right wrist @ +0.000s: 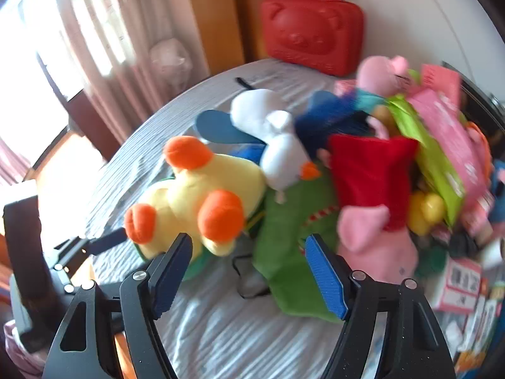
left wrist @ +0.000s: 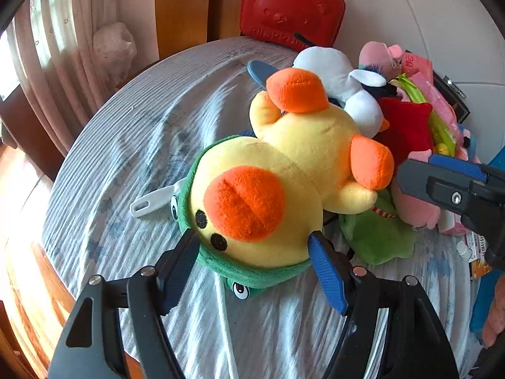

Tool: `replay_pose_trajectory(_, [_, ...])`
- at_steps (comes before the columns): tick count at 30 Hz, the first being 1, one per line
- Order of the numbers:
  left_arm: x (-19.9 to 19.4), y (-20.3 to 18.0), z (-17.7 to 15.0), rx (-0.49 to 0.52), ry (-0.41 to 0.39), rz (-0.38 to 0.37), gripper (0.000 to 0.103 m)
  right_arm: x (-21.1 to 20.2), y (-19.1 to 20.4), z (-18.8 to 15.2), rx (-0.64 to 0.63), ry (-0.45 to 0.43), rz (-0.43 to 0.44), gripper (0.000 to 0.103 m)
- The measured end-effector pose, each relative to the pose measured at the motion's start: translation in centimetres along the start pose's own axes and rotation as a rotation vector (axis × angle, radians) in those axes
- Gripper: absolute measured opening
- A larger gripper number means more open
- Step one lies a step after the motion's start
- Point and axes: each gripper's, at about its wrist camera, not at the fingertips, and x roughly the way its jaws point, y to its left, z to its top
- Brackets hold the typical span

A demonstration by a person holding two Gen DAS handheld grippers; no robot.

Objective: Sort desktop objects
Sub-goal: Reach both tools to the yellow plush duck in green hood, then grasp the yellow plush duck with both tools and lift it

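A yellow duck plush (left wrist: 284,164) with orange beak and feet and a green hood lies on the round cloth-covered table (left wrist: 142,126). My left gripper (left wrist: 252,237) stands open around the duck's head, one finger at each side of the hood; whether the pads touch it I cannot tell. The right wrist view is blurred. There my right gripper (right wrist: 247,243) is open above a flat green plush (right wrist: 284,252), its left finger by the duck's (right wrist: 202,189) orange foot, its right finger beside a pink plush (right wrist: 375,243). Nothing is gripped.
Behind the duck are piled a white plush (left wrist: 341,79), a red plush (left wrist: 407,126) and pink packets (left wrist: 432,94). A red bear-face case (left wrist: 290,9) stands at the table's back. A white plastic handle (left wrist: 154,202) pokes out left of the duck. Small boxes (right wrist: 457,284) crowd the right edge.
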Motion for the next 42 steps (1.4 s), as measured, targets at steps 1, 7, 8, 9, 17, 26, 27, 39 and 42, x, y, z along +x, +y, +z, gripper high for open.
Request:
replay_pose_trajectory(1, [0.4,-0.1,-0.1,0.003,0.013,0.007,0.071,0.3,0.4,0.3,-0.016,0.003,0.012,0.075])
replay_pose_trajectory(7, [0.5,0.0,-0.1,0.096,0.012,0.020,0.071,4.4,1.3,1.2,-0.033,0.105,0.007,0.031])
replay_pose_trajectory(8, [0.6,0.1,0.0,0.115,0.015,0.020,0.072,4.9,1.0,1.0,-0.011,0.126,0.017,0.031])
replay_pose_trajectory(9, [0.8,0.4,0.0,0.139,0.021,0.010,0.072,5.1,0.9,0.6,0.009,0.135,0.024,0.030])
replay_pose_trajectory(17, [0.3,2.5,-0.4,0.355,0.047,-0.066,0.073,3.2,2.4,-4.7,0.193,0.143,0.038,0.028])
replay_pose_trajectory(26, [-1.2,2.9,-0.4,0.497,0.028,-0.140,0.073,1.6,2.4,-12.2,0.515,0.149,0.000,0.028])
replay_pose_trajectory(27, [-1.0,2.5,-0.6,0.508,0.032,-0.150,0.073,1.6,2.2,-12.8,0.529,0.149,-0.015,0.029])
replay_pose_trajectory(39, [0.7,-0.5,-2.8,0.563,0.060,-0.203,0.073,-0.4,2.7,-13.8,0.520,0.080,-0.125,0.050])
replay_pose_trajectory(42, [1.2,-0.9,-3.2,0.580,0.062,-0.194,0.073,0.1,2.8,-13.3,0.513,0.088,-0.123,0.050])
